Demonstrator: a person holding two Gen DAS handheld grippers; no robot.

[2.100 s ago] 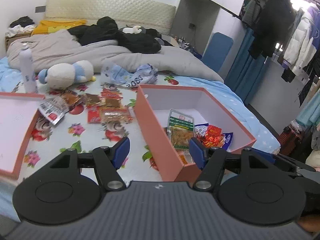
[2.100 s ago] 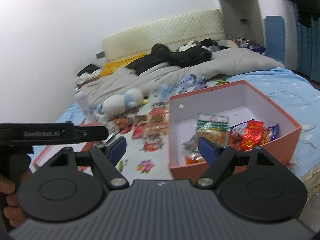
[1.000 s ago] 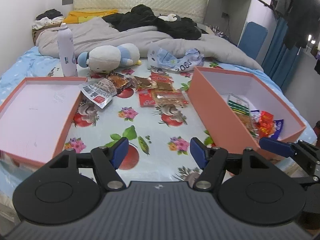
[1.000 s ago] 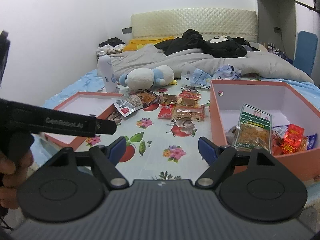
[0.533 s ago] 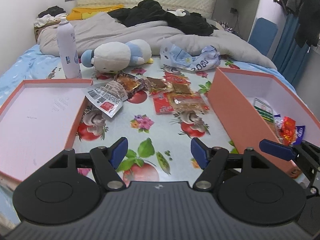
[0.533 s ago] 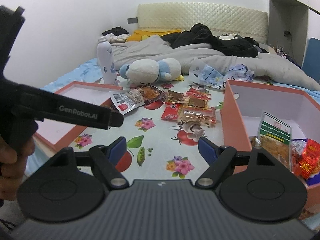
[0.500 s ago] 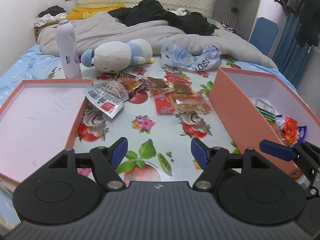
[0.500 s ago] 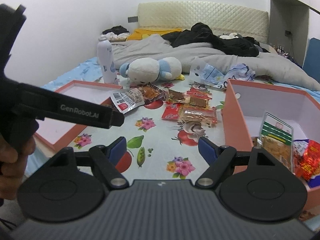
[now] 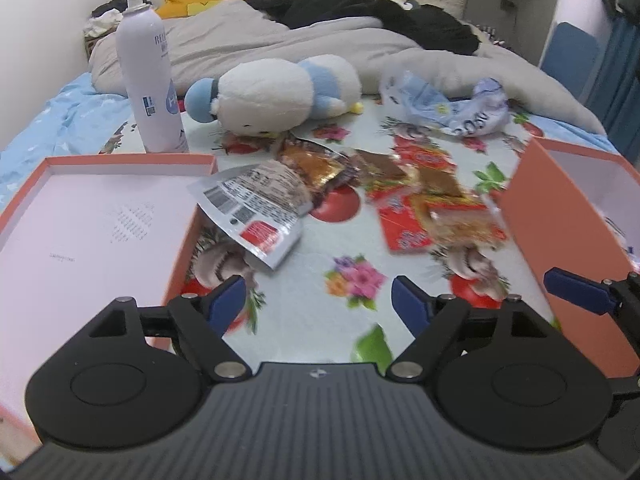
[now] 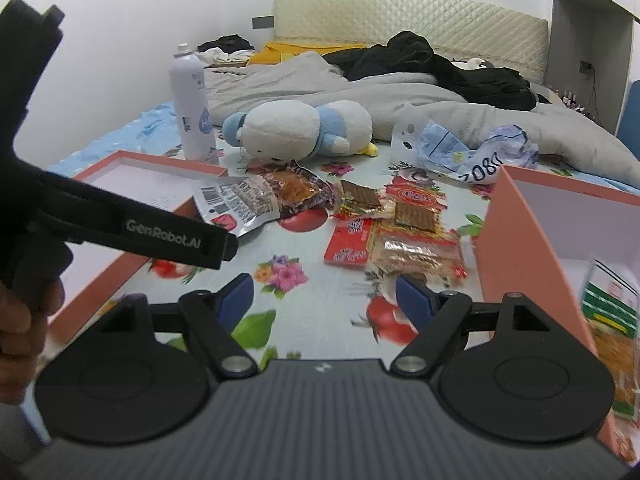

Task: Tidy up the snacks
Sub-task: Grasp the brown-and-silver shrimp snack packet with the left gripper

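Several snack packets lie on the flowered sheet: a silver barcode packet [image 9: 256,210] [image 10: 236,196], brown packets [image 9: 312,164] [image 10: 296,190], a red packet [image 9: 404,228] [image 10: 348,246] and a clear cracker packet [image 9: 460,220] [image 10: 416,256]. An orange box [image 9: 560,248] [image 10: 516,240] stands at the right with a green-labelled snack bag [image 10: 608,312] inside. My left gripper [image 9: 318,302] is open and empty, short of the packets. My right gripper [image 10: 324,296] is open and empty, just before the cracker packet.
The box's orange lid [image 9: 188,256] [image 10: 132,268] lies at the left. A white spray bottle [image 9: 150,76] [image 10: 192,108], a plush toy [image 9: 276,96] [image 10: 300,128] and a crumpled blue bag [image 9: 452,108] [image 10: 464,152] lie behind the snacks, then grey bedding and black clothes.
Both grippers have moved forward and lower toward the loose packets; everything looms larger. Both stay open and empty.
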